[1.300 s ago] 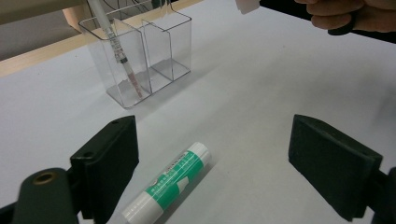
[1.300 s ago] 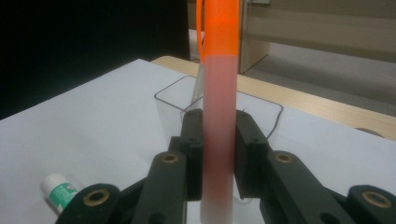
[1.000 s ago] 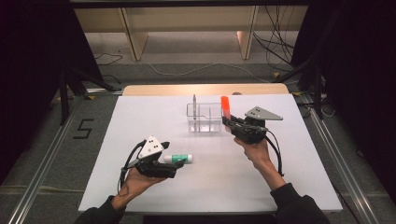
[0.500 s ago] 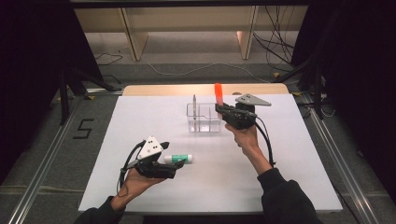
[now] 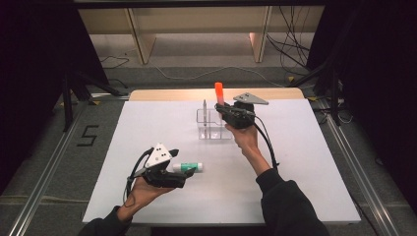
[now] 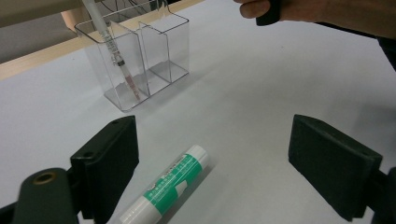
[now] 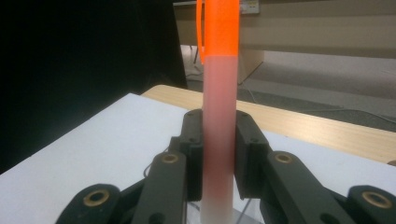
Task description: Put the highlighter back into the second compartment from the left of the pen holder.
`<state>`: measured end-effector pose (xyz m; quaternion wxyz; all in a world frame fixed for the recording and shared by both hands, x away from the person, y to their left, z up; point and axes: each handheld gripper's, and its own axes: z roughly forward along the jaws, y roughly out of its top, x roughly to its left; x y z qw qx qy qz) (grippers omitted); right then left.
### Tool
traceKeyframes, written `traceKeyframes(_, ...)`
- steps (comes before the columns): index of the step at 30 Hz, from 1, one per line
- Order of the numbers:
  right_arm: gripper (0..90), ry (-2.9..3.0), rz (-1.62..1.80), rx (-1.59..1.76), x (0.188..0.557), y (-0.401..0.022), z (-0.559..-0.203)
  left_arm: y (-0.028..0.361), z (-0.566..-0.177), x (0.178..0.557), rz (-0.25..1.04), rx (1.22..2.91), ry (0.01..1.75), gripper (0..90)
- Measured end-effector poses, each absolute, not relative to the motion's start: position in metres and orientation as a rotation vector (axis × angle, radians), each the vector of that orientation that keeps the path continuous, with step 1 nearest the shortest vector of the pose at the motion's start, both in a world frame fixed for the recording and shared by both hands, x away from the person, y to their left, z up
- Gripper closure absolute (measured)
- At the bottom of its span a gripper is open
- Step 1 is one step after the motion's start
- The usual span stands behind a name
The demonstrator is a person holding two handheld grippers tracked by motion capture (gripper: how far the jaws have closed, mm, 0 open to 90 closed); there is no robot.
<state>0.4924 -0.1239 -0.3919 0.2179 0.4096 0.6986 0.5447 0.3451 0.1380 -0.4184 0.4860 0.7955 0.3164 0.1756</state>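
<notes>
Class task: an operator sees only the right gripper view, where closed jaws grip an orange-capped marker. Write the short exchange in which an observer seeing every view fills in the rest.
Operator: What is under my marker?
Observer: The orange marker is upright above the clear holder.
Operator: Anything in it already?
Observer: A thin pen leans in one compartment.
Operator: And the other gripper?
Observer: The left gripper is open, with a green-labelled glue stick lying between its jaws.

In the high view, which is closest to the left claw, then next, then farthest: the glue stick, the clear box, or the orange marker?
1. Glue stick: lying on the table right beside the left claw.
2. Clear box: farther back, mid-table.
3. Orange marker: upright in the right claw, just behind the box.
</notes>
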Motion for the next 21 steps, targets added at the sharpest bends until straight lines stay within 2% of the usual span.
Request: traceKeyframes(21,76.7,1.877,1.444,1.209,0.509,-0.101,-0.409,0.139,-0.419,0.345,0.429,1.947,0.764,15.6)
